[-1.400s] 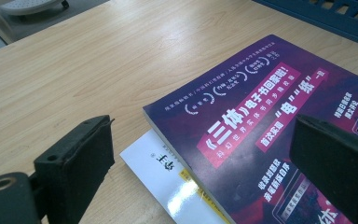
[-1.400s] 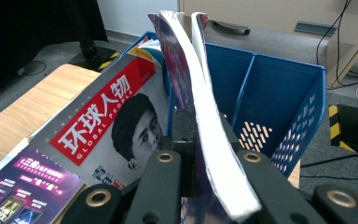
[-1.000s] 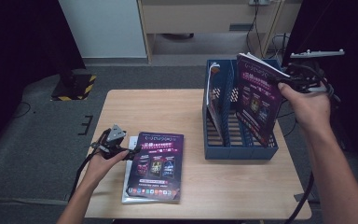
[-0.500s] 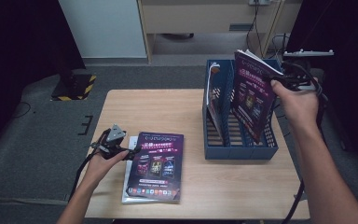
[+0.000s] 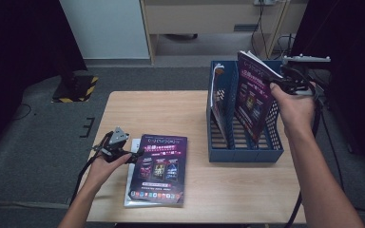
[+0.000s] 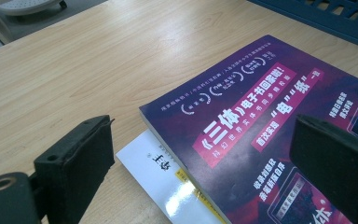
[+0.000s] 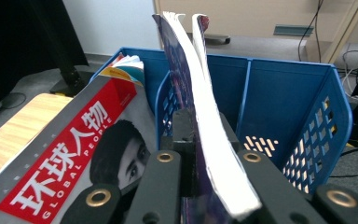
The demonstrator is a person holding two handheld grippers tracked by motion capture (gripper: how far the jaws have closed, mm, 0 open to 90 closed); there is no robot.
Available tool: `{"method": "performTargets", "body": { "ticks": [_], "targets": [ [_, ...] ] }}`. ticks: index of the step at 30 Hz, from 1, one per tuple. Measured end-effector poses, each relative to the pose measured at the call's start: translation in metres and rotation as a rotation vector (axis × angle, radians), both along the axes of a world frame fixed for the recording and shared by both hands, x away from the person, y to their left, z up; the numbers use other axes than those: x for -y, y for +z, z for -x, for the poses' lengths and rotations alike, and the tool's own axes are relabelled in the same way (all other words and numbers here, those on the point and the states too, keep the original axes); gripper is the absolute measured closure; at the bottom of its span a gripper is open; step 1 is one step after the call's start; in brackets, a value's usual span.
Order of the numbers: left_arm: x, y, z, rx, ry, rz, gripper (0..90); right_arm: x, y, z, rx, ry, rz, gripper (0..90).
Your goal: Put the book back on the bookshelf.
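Note:
My right gripper is shut on the spine edge of a purple-covered book, held upright and tilted with its lower edge in a middle slot of the blue file rack. In the right gripper view the book rises between the shut jaws over the rack. A second purple book lies flat on a white book at the table's front left. My left gripper rests at its left edge, open; its pads straddle the cover's corner without touching it.
A red-covered magazine stands in the rack's left slot. The rack's right compartment holds nothing. The wooden table is bare between books and rack. A cabinet and cables stand behind the table.
My right gripper has carried the purple book a little left and down, deeper into the rack's slot. The left gripper and the flat books have not moved.

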State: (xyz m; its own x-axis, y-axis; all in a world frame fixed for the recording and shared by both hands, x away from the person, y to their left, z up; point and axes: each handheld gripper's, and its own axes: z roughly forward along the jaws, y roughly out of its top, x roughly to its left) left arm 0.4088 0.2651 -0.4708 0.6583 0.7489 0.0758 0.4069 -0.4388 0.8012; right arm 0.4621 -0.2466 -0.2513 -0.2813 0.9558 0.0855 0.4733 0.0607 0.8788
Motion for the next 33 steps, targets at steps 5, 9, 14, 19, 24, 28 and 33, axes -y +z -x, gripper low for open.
{"method": "performTargets", "body": {
  "ticks": [5,9,14,19,24,28,33],
  "targets": [
    [0.000,0.000,0.000,0.001,-0.001,-0.001,5.9,-0.003,-0.005,-0.001,0.011,-0.006,0.010,84.4],
    [0.000,0.000,0.000,0.001,-0.002,0.000,5.9,-0.006,-0.009,-0.002,0.016,-0.006,0.015,84.3],
    [0.000,0.000,0.000,0.001,-0.001,0.001,5.9,-0.011,-0.013,-0.005,0.011,-0.002,0.022,84.4],
    [-0.001,0.001,0.000,0.002,-0.002,0.004,5.9,-0.014,-0.015,-0.008,0.009,-0.003,0.024,84.3],
    [-0.002,0.002,0.000,0.003,0.002,0.007,5.9,-0.016,-0.017,-0.009,0.022,-0.001,0.028,84.3],
    [-0.002,0.002,0.001,0.005,0.003,0.010,5.9,-0.019,-0.017,-0.009,0.031,-0.003,0.032,84.3],
    [-0.003,0.003,0.001,0.007,0.002,0.012,5.9,-0.020,-0.019,-0.011,0.035,-0.009,0.034,84.4]
  ]
}}
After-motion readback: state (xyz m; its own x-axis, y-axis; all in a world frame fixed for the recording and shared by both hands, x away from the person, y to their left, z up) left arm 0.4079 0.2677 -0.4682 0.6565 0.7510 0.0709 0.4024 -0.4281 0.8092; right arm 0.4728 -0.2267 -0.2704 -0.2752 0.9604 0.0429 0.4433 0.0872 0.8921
